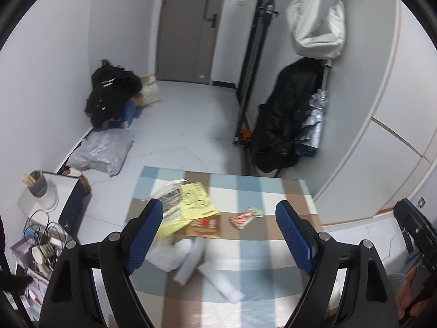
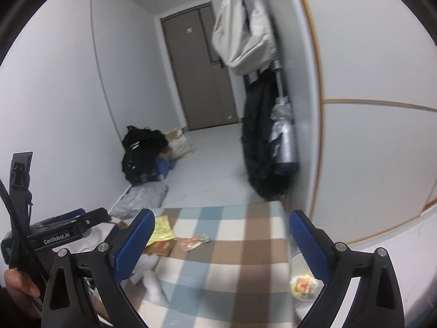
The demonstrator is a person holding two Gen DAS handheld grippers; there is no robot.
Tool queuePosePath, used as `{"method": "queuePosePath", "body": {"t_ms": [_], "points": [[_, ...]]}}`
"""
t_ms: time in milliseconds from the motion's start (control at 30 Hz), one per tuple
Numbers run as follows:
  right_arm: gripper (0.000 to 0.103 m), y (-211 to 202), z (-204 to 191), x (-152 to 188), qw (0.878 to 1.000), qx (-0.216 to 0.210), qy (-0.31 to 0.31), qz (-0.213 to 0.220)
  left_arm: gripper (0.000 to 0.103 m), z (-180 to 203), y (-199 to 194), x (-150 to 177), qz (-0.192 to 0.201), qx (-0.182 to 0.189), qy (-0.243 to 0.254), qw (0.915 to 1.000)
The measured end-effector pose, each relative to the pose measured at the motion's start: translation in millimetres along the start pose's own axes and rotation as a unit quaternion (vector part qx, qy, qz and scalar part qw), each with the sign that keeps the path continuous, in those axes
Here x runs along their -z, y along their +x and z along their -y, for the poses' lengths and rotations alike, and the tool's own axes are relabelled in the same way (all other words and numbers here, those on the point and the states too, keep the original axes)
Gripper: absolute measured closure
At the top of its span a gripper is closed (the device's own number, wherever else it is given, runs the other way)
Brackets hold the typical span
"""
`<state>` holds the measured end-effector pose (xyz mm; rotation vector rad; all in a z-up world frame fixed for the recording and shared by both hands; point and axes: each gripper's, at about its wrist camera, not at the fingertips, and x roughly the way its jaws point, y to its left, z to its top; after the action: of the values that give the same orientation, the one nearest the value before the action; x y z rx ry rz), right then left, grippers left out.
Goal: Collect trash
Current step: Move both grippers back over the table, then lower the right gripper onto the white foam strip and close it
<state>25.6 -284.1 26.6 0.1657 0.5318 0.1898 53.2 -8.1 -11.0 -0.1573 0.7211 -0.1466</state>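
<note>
Trash lies on a table with a checked cloth point(image 1: 245, 188). A yellow wrapper point(image 1: 191, 205) lies over a brown card packet point(image 1: 204, 227). White crumpled paper and tissue point(image 1: 191, 262) lie nearer me. A small red and green wrapper point(image 1: 244, 217) lies to the right. My left gripper point(image 1: 221, 237) is open above the white paper, empty. My right gripper point(image 2: 221, 243) is open and empty over the cloth point(image 2: 232, 259), with the red and green wrapper point(image 2: 195, 242) and the yellow wrapper point(image 2: 161, 231) ahead on the left.
A bin with wrappers inside point(image 2: 303, 287) sits below the table's right edge. A cluttered side stand with a cup point(image 1: 41, 254) is at the left. Black clothes point(image 1: 112, 93), grey bags point(image 1: 101, 153) and a hung coat point(image 1: 286, 114) line the floor and wall. The left gripper's body point(image 2: 54, 232) shows at the left.
</note>
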Motion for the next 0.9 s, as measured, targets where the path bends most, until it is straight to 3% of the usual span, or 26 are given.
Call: {"method": "queuePosePath", "body": {"t_ms": [400,700,900], "points": [[0.003,73.4,-57.7,16.6,0.995,-0.049,-0.039,-0.074,0.021,-66.8,17.9,18.2,-0.023,-0.034,-0.035,0.9985],[0.004,125.3,-99.9,45.9,0.981,-0.088,-0.124,-0.119,0.021,-98.4,27.0,21.8,-0.051,-0.033,-0.068,0.9959],[0.005,149.7,-107.5,64.3,0.973,-0.131,-0.123,-0.143,0.014,-110.3,37.0,23.9,-0.057,-0.064,-0.079,0.9932]]}}
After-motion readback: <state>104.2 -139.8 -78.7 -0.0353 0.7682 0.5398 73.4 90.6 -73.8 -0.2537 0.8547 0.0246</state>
